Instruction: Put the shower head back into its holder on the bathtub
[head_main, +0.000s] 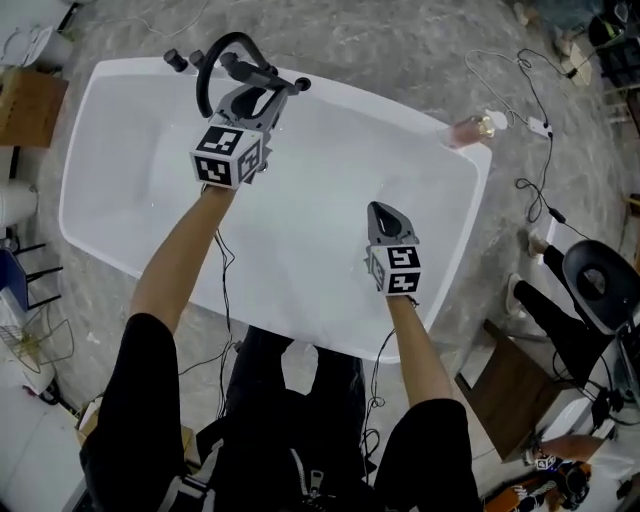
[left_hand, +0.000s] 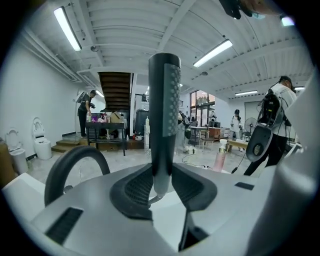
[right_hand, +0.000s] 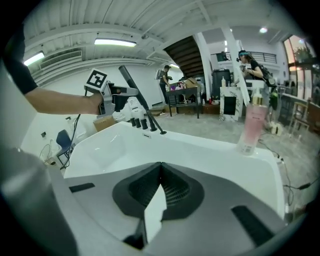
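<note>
Bathtub (head_main: 95, 170): lying wide under both tools.
Shower head (left_hand: 164, 115): standing nearly upright, just above the black knobs (head_main: 178, 60) on the far rim, where its holder is likely sitting.
Left tool (left_hand: 162, 181): squeezing the shower head's handle; the nearer one.
Right tool (right_hand: 159, 176): hanging closed and empty, well apart.

Wide open inside the bathtub (head_main: 130, 160), room to pass, but tap knobs (head_main: 176, 60) crowd the far rim at left (pink bottle (head_main: 468, 130) guards the right corner).

Bright, even light from ceiling tube lamps (left_hand: 67, 28); fisheye warp, dark corners in gripper views
</note>
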